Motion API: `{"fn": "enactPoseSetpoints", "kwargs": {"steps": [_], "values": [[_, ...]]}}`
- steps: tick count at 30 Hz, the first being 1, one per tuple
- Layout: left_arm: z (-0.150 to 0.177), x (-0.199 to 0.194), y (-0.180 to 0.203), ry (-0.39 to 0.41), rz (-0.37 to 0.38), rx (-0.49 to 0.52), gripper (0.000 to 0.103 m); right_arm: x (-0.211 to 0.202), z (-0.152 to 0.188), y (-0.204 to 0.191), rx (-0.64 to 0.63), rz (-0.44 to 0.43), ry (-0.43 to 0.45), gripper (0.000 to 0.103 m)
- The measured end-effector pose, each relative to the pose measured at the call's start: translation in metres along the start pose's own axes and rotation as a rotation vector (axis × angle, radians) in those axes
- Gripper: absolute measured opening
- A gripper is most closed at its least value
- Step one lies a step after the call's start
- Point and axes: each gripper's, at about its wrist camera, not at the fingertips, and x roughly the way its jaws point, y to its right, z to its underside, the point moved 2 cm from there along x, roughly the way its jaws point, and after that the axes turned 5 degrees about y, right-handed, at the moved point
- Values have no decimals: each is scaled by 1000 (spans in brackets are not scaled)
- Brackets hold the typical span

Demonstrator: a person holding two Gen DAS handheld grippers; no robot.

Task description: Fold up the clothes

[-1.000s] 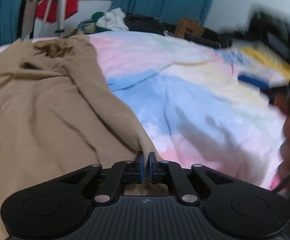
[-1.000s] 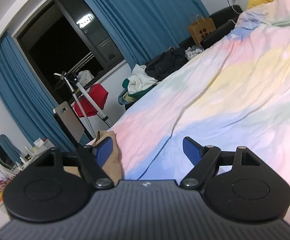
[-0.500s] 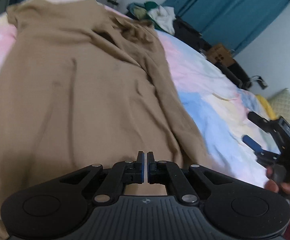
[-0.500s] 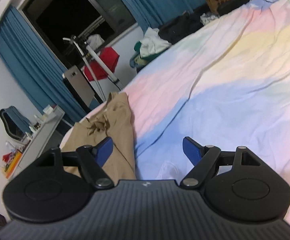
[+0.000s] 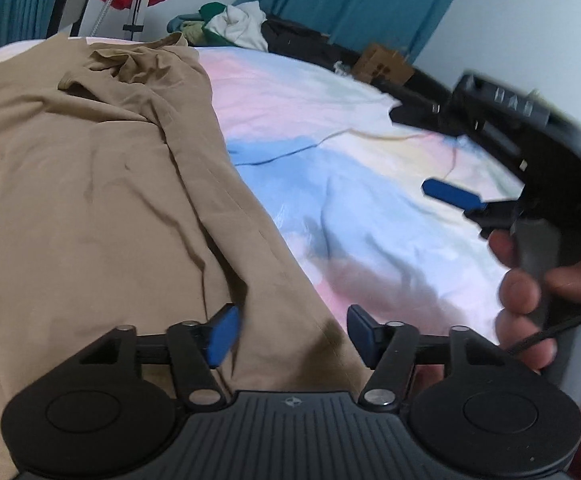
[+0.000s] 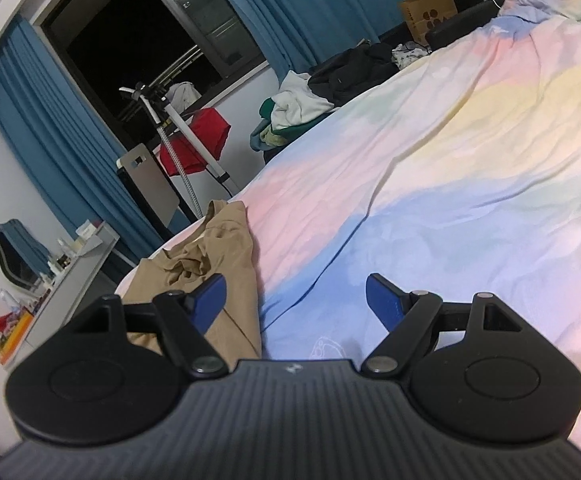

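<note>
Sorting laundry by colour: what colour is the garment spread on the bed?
Plain tan, no pattern. The garment shows best in the left wrist view.

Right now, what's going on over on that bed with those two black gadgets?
A person holds a gripper in each hand to fold clothes. A tan garment lies spread on the pastel bedspread. The left gripper hovers over the garment's near edge, its jaws opening and gripping nothing. The right gripper hangs open over the bedspread beside the garment, also empty.
</note>
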Motion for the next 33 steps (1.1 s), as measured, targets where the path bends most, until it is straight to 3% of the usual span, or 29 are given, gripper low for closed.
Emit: {"fn": "enactPoseSetpoints", "kwargs": {"steps": [3, 7, 8, 10, 17, 21, 26, 28, 30, 33], "values": [[4, 13, 14, -5, -44, 74, 64, 3, 0, 4, 8, -1, -5, 79], [13, 31, 15, -43, -59, 95, 27, 8, 1, 9, 26, 4, -19, 79], [13, 32, 11, -44, -75, 92, 13, 8, 1, 10, 28, 6, -21, 79], [8, 28, 0, -54, -76, 44, 7, 10, 2, 11, 29, 8, -29, 79], [-25, -39, -61, -32, 90, -222, 5, 10, 5, 10, 28, -2, -51, 79], [-26, -56, -116, -70, 85, -392, 5, 16, 8, 6, 17, -13, -91, 79], [-6, -40, -144, -153, -21, -376, 6, 24, 18, -8, -50, -32, -156, 79], [-2, -41, -142, -151, -24, -340, 6, 25, 23, -15, -78, -54, -187, 79], [-1, -44, -141, -142, -18, -313, 11, 25, 28, -22, -106, -78, -209, 79], [-7, -56, -143, -105, -1, -309, 28, 22, 34, -36, -150, -125, -227, 78]]}}
